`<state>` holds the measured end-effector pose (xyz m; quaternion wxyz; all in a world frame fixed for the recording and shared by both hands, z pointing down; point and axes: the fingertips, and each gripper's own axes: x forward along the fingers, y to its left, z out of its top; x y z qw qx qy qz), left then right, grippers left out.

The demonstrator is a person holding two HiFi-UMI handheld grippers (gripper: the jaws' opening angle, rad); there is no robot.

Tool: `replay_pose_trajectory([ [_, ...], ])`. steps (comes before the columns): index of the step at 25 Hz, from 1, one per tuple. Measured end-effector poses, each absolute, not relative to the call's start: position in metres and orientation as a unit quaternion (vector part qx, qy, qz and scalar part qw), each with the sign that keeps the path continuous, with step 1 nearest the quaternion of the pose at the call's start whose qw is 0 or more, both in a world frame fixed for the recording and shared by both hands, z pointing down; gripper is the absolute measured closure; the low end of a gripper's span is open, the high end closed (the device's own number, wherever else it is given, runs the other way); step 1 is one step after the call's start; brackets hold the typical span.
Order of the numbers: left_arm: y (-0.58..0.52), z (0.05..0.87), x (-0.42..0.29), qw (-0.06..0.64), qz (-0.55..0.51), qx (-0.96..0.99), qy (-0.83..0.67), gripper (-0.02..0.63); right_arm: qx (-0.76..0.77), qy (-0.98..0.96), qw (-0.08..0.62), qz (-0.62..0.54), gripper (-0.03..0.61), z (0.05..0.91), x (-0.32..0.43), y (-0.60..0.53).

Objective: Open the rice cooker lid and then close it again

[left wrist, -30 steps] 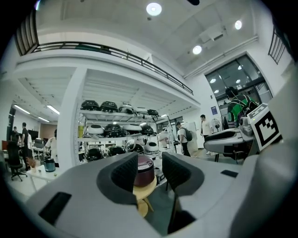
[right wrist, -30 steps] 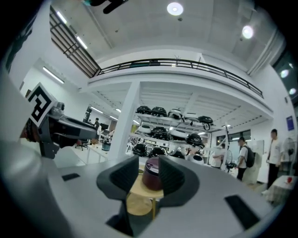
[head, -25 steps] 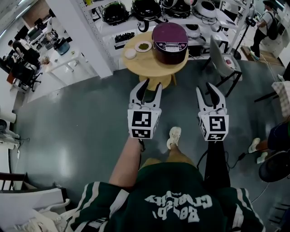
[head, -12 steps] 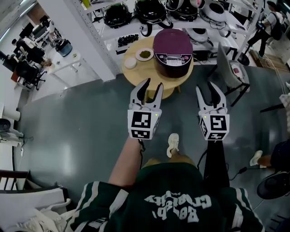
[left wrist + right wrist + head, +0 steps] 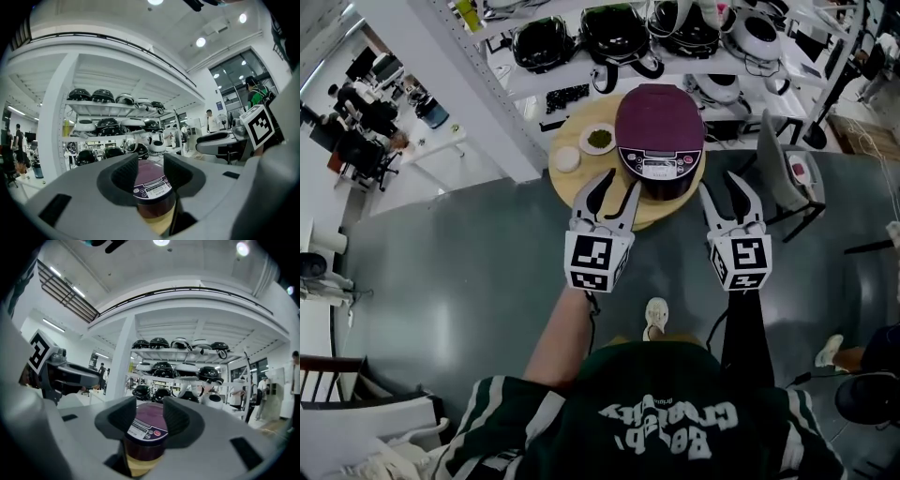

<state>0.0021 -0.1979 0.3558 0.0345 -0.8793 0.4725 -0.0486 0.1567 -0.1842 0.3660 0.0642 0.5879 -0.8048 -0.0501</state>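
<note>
On the table (image 5: 565,181), the rice cooker (image 5: 665,185) looks heavy, smooth — lift its lid (image 5: 659,117) at the front; left gripper (image 5: 614,184), right gripper (image 5: 726,187) open, empty.

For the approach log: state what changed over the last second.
The person walked forward, so the left gripper and right gripper went from over the floor to the near edge of the table, just short of the cooker. Unchanged: both pairs of jaws apart and empty, cooker shut and untouched.
</note>
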Motion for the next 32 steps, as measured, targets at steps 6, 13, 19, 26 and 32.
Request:
replay_pose_trajectory([
  [6, -0.259, 0.37, 0.023, 0.024, -0.061, -0.879, 0.472, 0.456, 0.565, -0.82, 0.082, -0.035, 0.39, 0.383, 0.164, -0.253],
  [13, -0.309, 0.38, 0.031, 0.016, -0.062, -0.874, 0.482, 0.456, 0.527, -0.843, 0.11, -0.018, 0.391, 0.404, 0.158, -0.31],
  [19, -0.324, 0.387, 0.032, 0.017, -0.064, -0.874, 0.481, 0.456, 0.501, -0.857, 0.122, -0.015, 0.391, 0.414, 0.147, -0.331],
  [26, -0.336, 0.39, 0.036, 0.002, -0.057, -0.88, 0.471, 0.456, 0.488, -0.863, 0.133, -0.012, 0.393, 0.42, 0.139, -0.34],
  [32, -0.343, 0.397, 0.037, -0.005, -0.052, -0.881, 0.469, 0.456, 0.467, -0.873, 0.143, 0.009, 0.394, 0.433, 0.135, -0.343],
])
